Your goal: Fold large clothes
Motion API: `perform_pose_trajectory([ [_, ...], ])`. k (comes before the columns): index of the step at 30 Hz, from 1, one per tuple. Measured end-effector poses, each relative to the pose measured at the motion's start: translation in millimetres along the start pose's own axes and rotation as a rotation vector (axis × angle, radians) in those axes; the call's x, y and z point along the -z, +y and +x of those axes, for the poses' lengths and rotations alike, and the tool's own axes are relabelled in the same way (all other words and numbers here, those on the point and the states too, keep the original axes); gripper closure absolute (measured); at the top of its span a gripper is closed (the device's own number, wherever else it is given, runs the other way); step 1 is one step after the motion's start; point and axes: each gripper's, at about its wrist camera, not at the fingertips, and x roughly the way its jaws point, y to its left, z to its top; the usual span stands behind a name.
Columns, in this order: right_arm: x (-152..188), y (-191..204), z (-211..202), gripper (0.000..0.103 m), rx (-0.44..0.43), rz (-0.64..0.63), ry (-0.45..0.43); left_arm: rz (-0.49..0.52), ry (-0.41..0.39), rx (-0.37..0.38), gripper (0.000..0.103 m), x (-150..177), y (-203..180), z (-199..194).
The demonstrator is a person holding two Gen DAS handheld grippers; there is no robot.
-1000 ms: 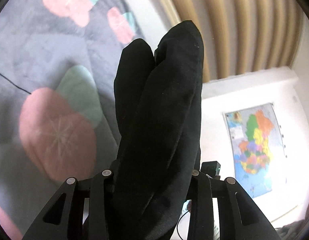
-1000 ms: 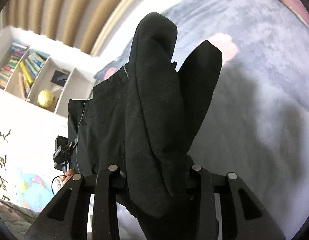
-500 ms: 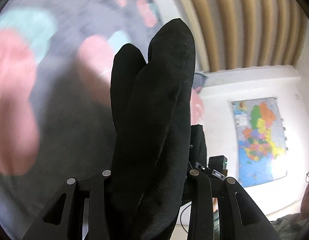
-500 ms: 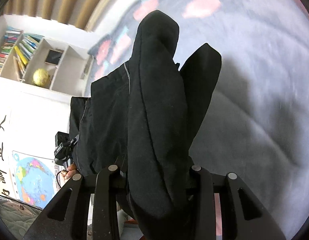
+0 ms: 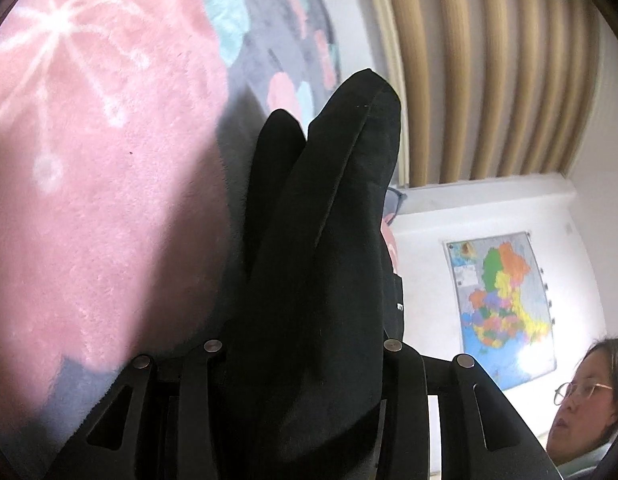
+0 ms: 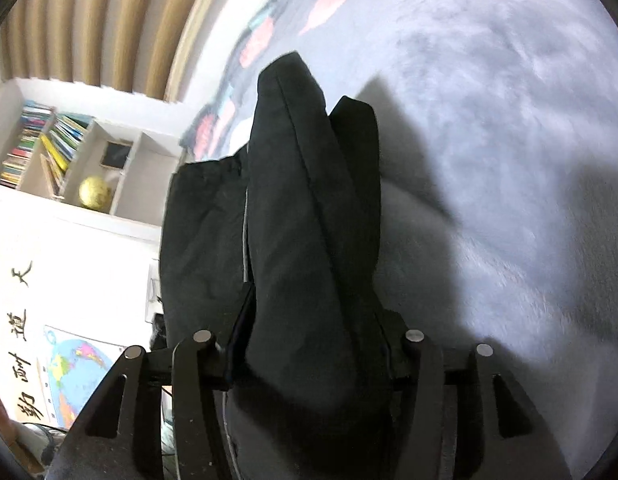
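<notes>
Both tools down low over the blanket (image 6: 509, 160), each with a bunch of the black garment (image 6: 301, 240) between its fingers.

Left tool (image 5: 301, 360): thick fold of black cloth fills the gap and stands up past the fingers; jaws starting to ease apart, cloth not yet let go as far as we can see. Pink flower patch of the blanket close beside it.

Right tool (image 6: 309, 344): jaws opening, cloth still bunched between them and rising in two lobes. More of the garment hangs off to the side, toward the bookshelf (image 6: 61, 152), so the piece runs between our two tools.

We judge the step in hand to be laying a carried edge down onto the blanket, at the point of release. Fold count so far cannot be told from here.

Next move, as we reckon it: let the cloth drop clear of both tools, draw them back without snagging, then check that the edge lies flat before taking a new hold.
</notes>
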Motion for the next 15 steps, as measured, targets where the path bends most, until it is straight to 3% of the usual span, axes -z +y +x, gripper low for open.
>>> perform_pose_trajectory([
  [3,13.3,-0.9,-12.1,0.048,0.0,-0.055,-0.045,0.048,-0.016,0.02,0.062,6.4,0.8,-3.4],
  [5,21.6,5.2,-29.2,0.047,0.062,-0.096,-0.081,0.052,-0.019,0.022,0.062,5.8,4.9,-8.5],
  [10,37.9,39.6,-85.8,0.039,0.26,-0.203,-0.187,0.166,-0.113,-0.113,0.063,20.1,-26.3,-45.2],
  [13,50.9,64.5,-118.9,0.038,0.314,-0.279,-0.261,0.232,-0.18,-0.167,0.06,36.6,-54.4,-74.8],
  [15,57.4,90.7,-113.7,0.038,0.361,-0.332,-0.28,0.289,-0.215,-0.197,0.057,46.5,-71.8,-90.5],
])
